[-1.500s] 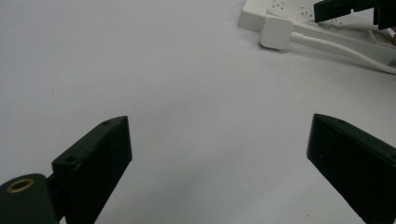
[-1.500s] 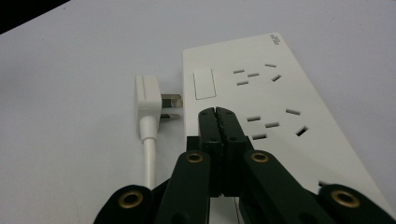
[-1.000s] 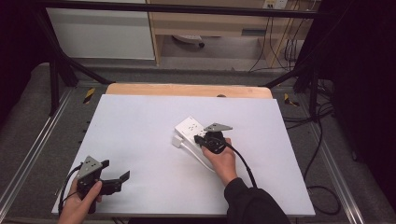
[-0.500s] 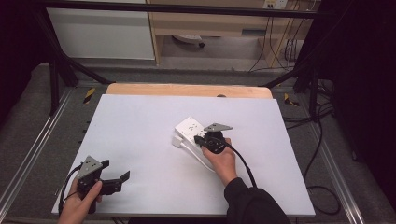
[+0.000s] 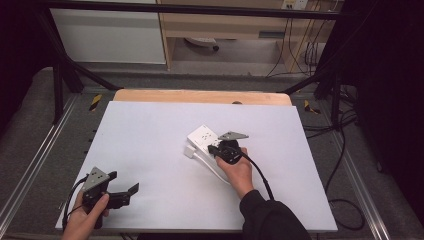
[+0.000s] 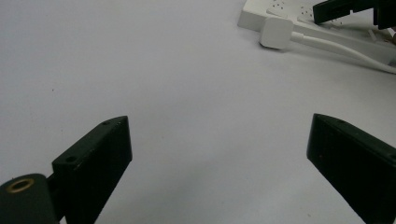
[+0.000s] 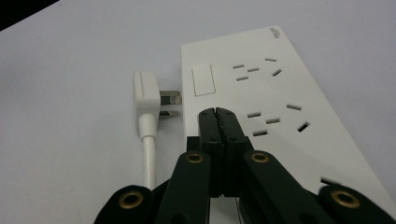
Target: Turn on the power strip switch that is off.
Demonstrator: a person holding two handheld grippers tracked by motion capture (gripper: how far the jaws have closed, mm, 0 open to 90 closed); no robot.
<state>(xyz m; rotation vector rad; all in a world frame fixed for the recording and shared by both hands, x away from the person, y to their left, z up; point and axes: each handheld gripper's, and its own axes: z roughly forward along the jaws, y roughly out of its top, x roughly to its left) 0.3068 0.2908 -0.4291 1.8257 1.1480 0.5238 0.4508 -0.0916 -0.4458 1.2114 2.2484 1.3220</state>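
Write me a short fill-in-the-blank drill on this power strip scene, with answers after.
1. The right gripper hovers over the power strip with its fingers ____.
2. The left gripper has its fingers ____.
3. The plug lies beside the strip, its prongs pointing ____ it.
4. Strip and plug are both ____ in colour.

Answers: shut; open; toward; white

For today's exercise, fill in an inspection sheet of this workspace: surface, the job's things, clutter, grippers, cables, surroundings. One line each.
Surface: white tabletop, wooden strip along its far edge.
Job's things: white power strip lying flat; white plug beside it, prongs out of the sockets.
Clutter: nothing seen.
Grippers: right gripper shut, tips over the strip below its switch; left gripper open above bare table.
Cables: white cord runs from the plug; black cable trails from the right gripper.
Surroundings: grey floor, dark frame bars, white cabinet.
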